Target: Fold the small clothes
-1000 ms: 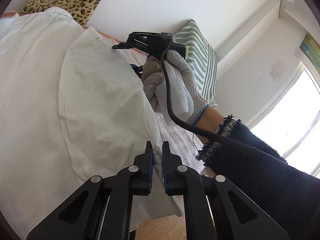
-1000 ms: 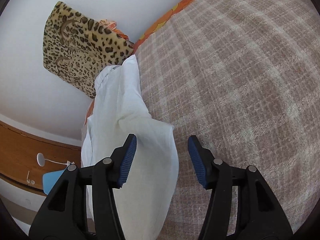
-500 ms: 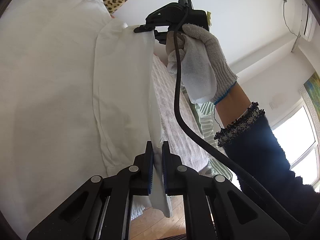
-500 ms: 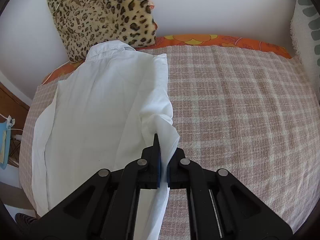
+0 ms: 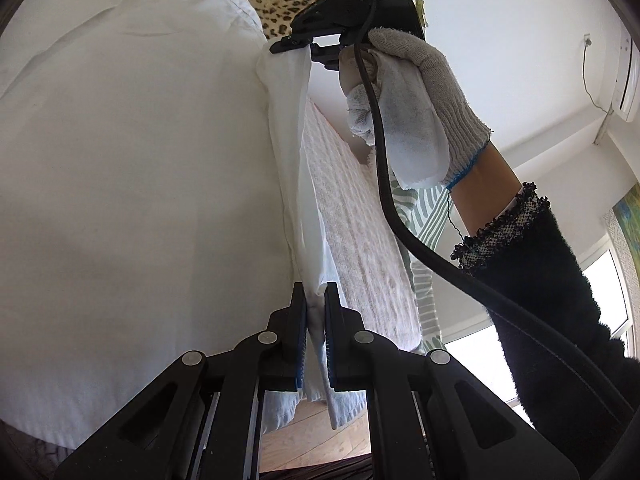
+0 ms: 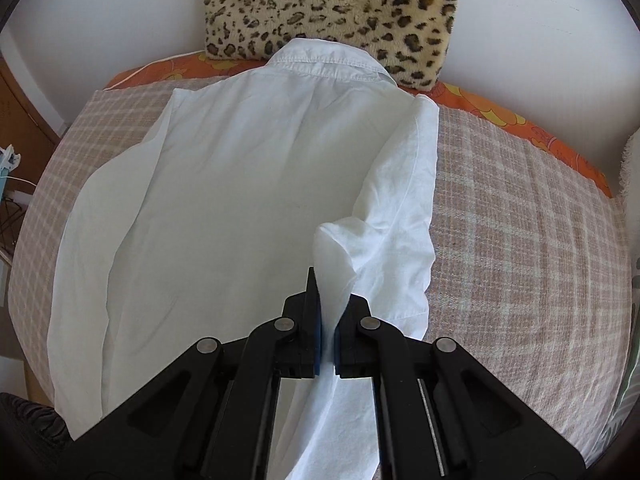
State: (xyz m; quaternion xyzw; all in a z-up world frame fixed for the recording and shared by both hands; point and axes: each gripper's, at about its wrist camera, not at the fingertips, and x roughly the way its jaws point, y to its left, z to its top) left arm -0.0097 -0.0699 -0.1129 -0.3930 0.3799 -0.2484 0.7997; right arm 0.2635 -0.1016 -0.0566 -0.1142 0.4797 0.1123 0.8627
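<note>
A white collared shirt (image 6: 248, 184) lies back-up on the plaid bed cover (image 6: 520, 240), collar toward the leopard cushion. My right gripper (image 6: 328, 320) is shut on the shirt's right side edge and lifts it off the bed. My left gripper (image 5: 316, 312) is shut on the same edge of the shirt (image 5: 132, 160) lower down. In the left wrist view the right gripper (image 5: 286, 46) pinches the raised cloth at the top, held by a gloved hand (image 5: 412, 92). The edge hangs taut between the two grippers.
A leopard-print cushion (image 6: 332, 12) leans on the white wall behind the collar. An orange floral sheet (image 6: 520, 124) edges the bed. A green striped pillow (image 5: 428, 216) lies at the bed's right. Wooden furniture (image 6: 24, 120) stands at the left.
My right gripper closed on the shirt's right edge and lifted it. Both grippers have raised the edge and carried it leftward over the shirt body.
</note>
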